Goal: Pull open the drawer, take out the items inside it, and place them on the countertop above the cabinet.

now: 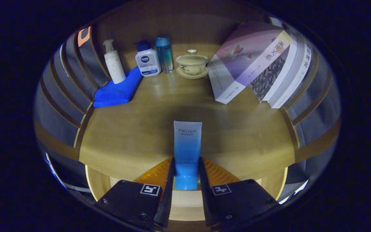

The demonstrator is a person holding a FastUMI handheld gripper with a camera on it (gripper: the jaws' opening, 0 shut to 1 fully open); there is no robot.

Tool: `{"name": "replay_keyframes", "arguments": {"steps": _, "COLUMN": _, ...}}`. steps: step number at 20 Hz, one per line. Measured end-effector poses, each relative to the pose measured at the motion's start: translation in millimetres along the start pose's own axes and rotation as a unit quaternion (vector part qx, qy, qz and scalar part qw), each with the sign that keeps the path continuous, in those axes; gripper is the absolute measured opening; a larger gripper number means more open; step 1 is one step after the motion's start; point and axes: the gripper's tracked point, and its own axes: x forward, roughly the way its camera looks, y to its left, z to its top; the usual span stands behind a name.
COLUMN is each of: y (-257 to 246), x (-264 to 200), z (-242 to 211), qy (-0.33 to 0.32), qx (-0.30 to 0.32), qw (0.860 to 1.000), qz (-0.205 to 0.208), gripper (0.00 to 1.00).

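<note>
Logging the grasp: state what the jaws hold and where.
The gripper is shut on the white-to-blue plastic cosmetic tube, gripped at its blue cap end, over the wooden countertop.

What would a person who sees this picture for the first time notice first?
First the blue tube, gripped at its cap end between the gripper fingers and reaching out over the wooden countertop. Beyond it stand pump bottles beside a folded blue cloth, a lidded teacup, and leaning books.

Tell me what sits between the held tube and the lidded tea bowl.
Nothing: the gripper view shows bare wooden countertop between the tube, clamped in the hand-held gripper, and the lidded tea bowl.
</note>
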Motion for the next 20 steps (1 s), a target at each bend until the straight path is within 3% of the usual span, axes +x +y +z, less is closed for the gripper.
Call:
{"name": "replay_keyframes", "arguments": {"steps": 4, "y": 1, "x": 2, "z": 1, "qy": -0.021, "qx": 0.02, "qw": 1.0, "qz": 0.01, "gripper": 0.5}}
{"name": "replay_keyframes", "arguments": {"steps": 8, "y": -1, "x": -16, "z": 7, "qy": -0.076, "qx": 0.034, "qw": 0.996, "qz": 0.009, "gripper": 0.7}}
{"name": "replay_keyframes", "arguments": {"steps": 12, "y": 1, "x": -48, "z": 7, "qy": -0.147, "qx": 0.037, "qw": 0.988, "qz": 0.023, "gripper": 0.67}}
{"name": "replay_keyframes", "arguments": {"steps": 14, "y": 1, "x": -65, "z": 4, "qy": -0.188, "qx": 0.02, "qw": 0.982, "qz": 0.022, "gripper": 0.7}}
{"name": "replay_keyframes", "arguments": {"steps": 15, "y": 3, "x": -76, "z": 1, "qy": -0.211, "qx": 0.014, "qw": 0.977, "qz": 0.023, "gripper": 0.8}}
{"name": "replay_keyframes", "arguments": {"steps": 20, "y": 6, "x": -123, "z": -33, "qy": -0.301, "qx": 0.026, "qw": 0.952, "qz": 0.047, "gripper": 0.85}}
